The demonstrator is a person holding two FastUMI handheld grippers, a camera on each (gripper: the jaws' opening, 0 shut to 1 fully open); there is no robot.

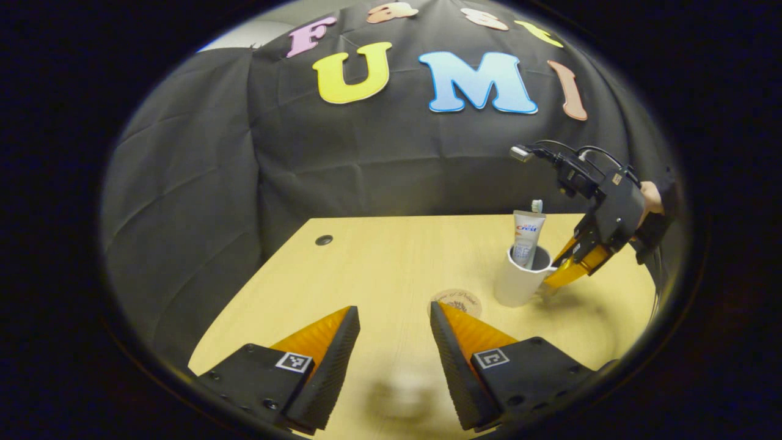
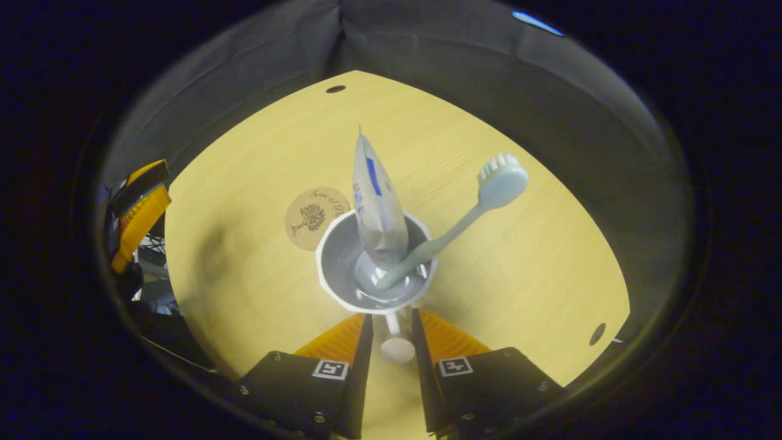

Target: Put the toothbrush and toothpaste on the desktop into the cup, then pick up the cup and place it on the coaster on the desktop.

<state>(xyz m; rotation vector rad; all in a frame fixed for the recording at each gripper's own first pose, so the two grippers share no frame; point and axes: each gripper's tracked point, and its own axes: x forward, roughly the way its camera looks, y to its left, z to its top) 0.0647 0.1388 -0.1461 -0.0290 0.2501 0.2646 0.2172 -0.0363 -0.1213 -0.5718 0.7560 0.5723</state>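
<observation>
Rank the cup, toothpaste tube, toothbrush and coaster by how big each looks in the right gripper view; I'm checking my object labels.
1. cup
2. toothpaste tube and toothbrush: similar extent, unsure, since both rise towards the camera
3. coaster, smallest, partly behind the cup's rim

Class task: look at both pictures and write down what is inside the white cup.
Inside the cup stand a toothpaste tube and a toothbrush, bristles up, both leaning out over the rim. The tube's lower end covers part of the cup's bottom, so that patch stays hidden.
</observation>
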